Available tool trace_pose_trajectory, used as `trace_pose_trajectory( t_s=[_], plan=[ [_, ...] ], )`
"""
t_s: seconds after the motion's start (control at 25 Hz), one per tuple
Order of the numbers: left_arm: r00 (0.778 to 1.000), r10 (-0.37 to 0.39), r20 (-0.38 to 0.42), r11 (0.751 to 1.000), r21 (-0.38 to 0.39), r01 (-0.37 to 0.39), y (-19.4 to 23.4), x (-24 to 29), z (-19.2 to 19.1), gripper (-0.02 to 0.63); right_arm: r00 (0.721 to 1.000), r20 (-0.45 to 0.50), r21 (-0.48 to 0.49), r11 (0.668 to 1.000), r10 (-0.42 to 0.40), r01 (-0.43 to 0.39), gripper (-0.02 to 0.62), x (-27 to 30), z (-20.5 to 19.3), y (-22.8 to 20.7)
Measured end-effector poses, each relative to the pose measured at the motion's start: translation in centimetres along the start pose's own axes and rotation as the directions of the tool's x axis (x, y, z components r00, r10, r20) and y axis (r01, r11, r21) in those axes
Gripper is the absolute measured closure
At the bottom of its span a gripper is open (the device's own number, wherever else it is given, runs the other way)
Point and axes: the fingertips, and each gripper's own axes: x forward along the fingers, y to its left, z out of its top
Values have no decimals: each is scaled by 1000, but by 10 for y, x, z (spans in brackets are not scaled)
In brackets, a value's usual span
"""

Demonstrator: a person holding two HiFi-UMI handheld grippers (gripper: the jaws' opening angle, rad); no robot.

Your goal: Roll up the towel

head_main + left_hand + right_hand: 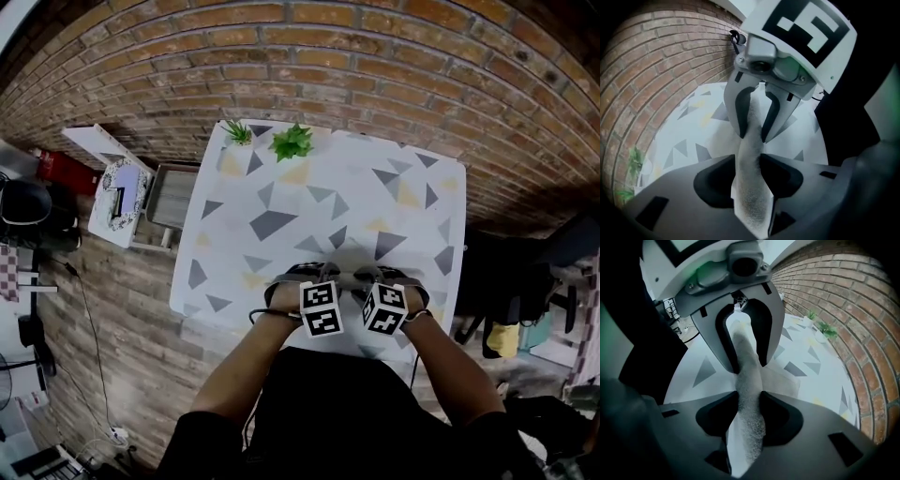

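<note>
We hold both tools side by side over the near edge of the table (309, 187), which is white with grey and yellow triangles, and both point steeply down. Our left gripper (749, 161) has its jaws closed on the towel (750, 192): a bunched grey fold fills the gap between the dark pads, so the jaws stand fairly wide, yet both pads press on the cloth. Our right gripper (747, 401) has hold of it the same way, with the fold pinched between its pads. The fold runs on from each tool into the jaws of the other. In the right gripper view, a flatter part of the towel lies on the tabletop just beyond the jaws. Two small green plants (292, 142) stand at the far edge, against the brick wall (375, 66)
</note>
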Motion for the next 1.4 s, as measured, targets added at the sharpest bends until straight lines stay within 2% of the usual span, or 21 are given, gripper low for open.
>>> trace_pose_trajectory(
  t_s=[0.32,0.48,0.6,0.72,0.8,0.88,1.0,1.2,1.4],
  plan=[
    [999,1,-32,992,126,3,-5,5,6,431,994,19,66,992,104,-105,436,3,2,-7],
    [999,0,-36,990,140,5,-3,6,8,431,983,57,143,974,172,-179,442,2,2,-10],
    [999,-12,-34,991,130,16,-4,4,8,428,980,56,155,968,192,-199,448,1,3,-11],
    [998,-23,-51,991,132,30,-7,8,3,382,983,58,164,970,175,-182,453,1,5,-14],
    [998,-14,-59,992,123,21,-6,12,-1,376,986,67,174,971,153,-163,445,-2,8,-17],
    [999,1,-50,995,98,4,-1,15,-2,384,989,76,163,977,125,-136,424,-6,10,-18],
    [999,2,-44,997,74,1,3,17,-3,431,995,85,113,991,56,-65,403,-16,12,-19],
    [996,-83,-17,996,-40,82,7,15,-3,465,996,83,29,1000,-10,8,407,-27,12,-6],
    [990,-144,-4,985,-95,143,9,14,-2,465,997,50,15,998,-56,55,405,-20,6,-6]
  ],
)
